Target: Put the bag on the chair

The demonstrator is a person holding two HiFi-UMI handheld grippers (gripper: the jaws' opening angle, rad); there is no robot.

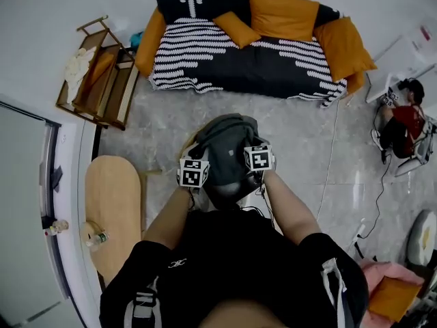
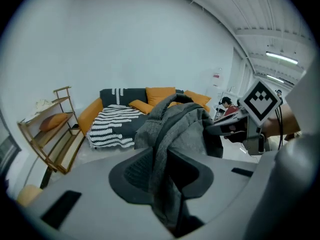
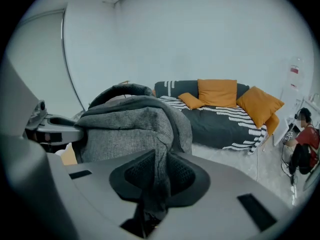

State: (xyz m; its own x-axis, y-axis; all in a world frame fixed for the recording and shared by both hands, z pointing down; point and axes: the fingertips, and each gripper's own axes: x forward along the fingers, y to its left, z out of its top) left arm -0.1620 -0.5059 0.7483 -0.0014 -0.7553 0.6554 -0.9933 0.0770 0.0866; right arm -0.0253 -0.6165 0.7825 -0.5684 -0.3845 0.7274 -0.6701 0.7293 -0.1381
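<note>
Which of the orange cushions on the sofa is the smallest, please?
The middle-left cushion touching the striped blanket; the one against the backrest and those at both ends of the sofa are larger.

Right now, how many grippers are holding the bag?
2. The left gripper is shut on the left side of the bag, and the right gripper is shut on its right side. No other gripper shows.

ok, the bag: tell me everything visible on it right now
The bag is a soft grey backpack of heathered, woven-looking fabric with darker trim and a dark loop on top. It is slumped and creased, held up in front of the person. The left gripper and right gripper each pinch a fold of its fabric, one on either side; what lies under it is hidden.
</note>
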